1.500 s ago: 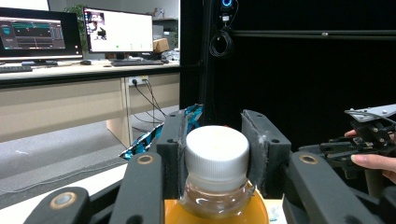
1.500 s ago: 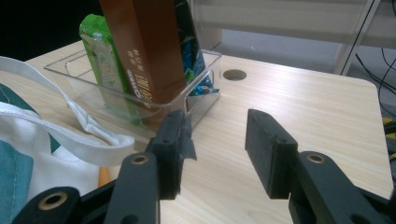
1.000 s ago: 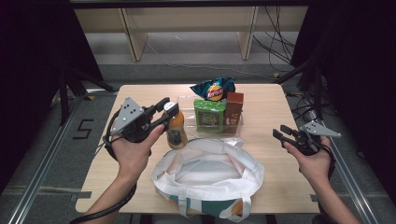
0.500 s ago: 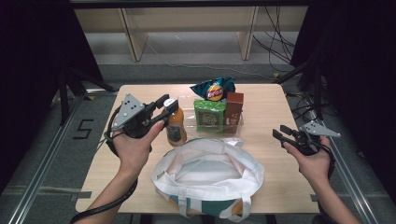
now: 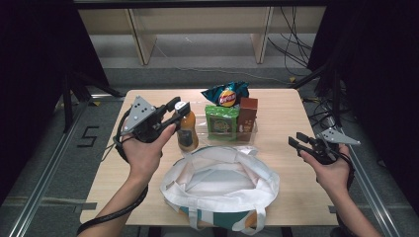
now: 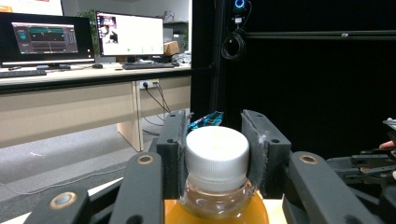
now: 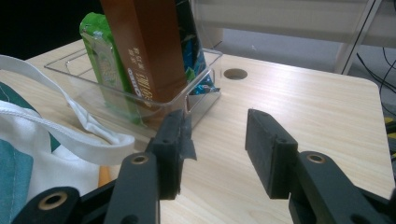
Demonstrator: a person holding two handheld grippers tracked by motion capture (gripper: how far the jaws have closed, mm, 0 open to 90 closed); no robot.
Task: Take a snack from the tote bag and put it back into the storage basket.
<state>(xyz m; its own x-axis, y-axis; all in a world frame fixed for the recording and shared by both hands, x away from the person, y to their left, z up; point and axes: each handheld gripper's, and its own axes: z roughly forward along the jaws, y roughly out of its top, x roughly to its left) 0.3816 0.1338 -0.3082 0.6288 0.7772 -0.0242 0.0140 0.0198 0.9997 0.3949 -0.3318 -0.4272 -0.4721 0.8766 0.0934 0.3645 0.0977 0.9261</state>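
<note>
Left gripper view: left tongs (image 6: 215, 154) clamp bottle cap (image 6: 216, 150).

Two bare forearms, no sleeves, left gripper (image 5: 177, 111) and right gripper (image 5: 295, 140) matt black, brass-coloured pivot pins, grey three-cornered top plates, black cable trailing from left.

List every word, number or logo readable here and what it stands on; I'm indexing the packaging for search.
"5": taped figure on the floor left of the table.
"Lay's": round logo on the chip bag, blurred but recognisable.
Brown box: a line of pale print along its edge, too small to read.
Green packet: print too blurred to read.
Monitor screens: text too small to read.
</note>
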